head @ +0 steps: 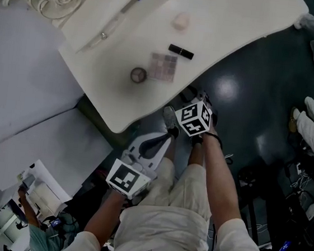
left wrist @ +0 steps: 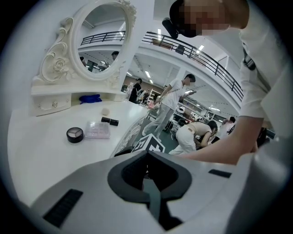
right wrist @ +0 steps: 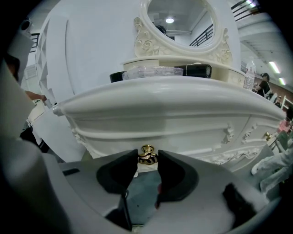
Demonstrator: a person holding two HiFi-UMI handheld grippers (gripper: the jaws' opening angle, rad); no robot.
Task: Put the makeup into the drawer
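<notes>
Under the near lip of the surface (head: 230,23), only the right gripper view shows the gold drawer knob (right wrist: 147,153). It sits between the jaws of the right tool (right wrist: 147,161), whose pads close on it from both sides against the carved white drawer front (right wrist: 174,123). The head view hides that knob beneath the top, but it alone lays out the makeup from above. A round compact (head: 138,75) lies at the left, an eyeshadow palette (head: 163,66) just beside it on the right, and a black lipstick (head: 180,51) a little farther off. The left gripper view adds the ornate oval mirror (left wrist: 101,39) at the far side. It also shows the left tool (left wrist: 147,157) with its jaws together and nothing between them.

The surface is a white dressing table with a curved edge, standing on a dark green glossy floor (head: 251,88). People in pale clothes work to the right, and a railed balcony and strip lights show beyond.

All three makeup items rest on the top, above and beyond the right tool. They lie well apart from the left tool, to the far left of its jaws.
</notes>
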